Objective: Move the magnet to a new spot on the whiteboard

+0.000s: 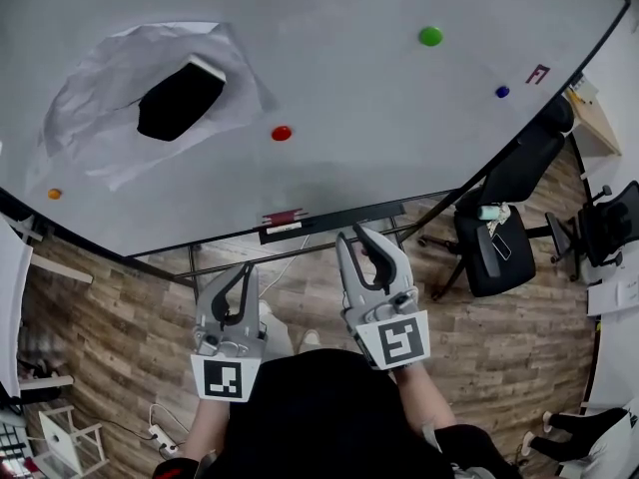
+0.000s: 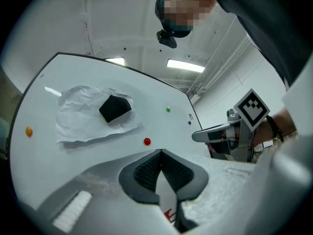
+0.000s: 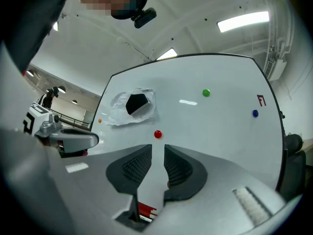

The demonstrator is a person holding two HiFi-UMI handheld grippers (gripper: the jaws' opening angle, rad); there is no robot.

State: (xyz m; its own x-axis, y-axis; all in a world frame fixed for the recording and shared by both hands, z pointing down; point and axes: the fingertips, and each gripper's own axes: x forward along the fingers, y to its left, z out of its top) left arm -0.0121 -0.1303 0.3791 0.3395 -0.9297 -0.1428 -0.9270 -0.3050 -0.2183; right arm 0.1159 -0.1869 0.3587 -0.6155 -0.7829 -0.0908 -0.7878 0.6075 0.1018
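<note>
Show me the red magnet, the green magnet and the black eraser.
red magnet (image 1: 282, 133), head view, its centre
green magnet (image 1: 430, 36), head view, its centre
black eraser (image 1: 180, 98), head view, middle of its dark face

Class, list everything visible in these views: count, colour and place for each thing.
whiteboard: one, white, fills upper head view
round magnets: four; red magnet centre, green magnet upper right, blue magnet far right, orange magnet far left
crumpled paper sheet: one, white, board's left
block-shaped eraser: one, black, on the paper
marker: one, red, board's tray
office chairs: two, black, floor at right
left gripper: grey, jaws together, empty
right gripper: grey, jaws slightly apart, empty
</note>
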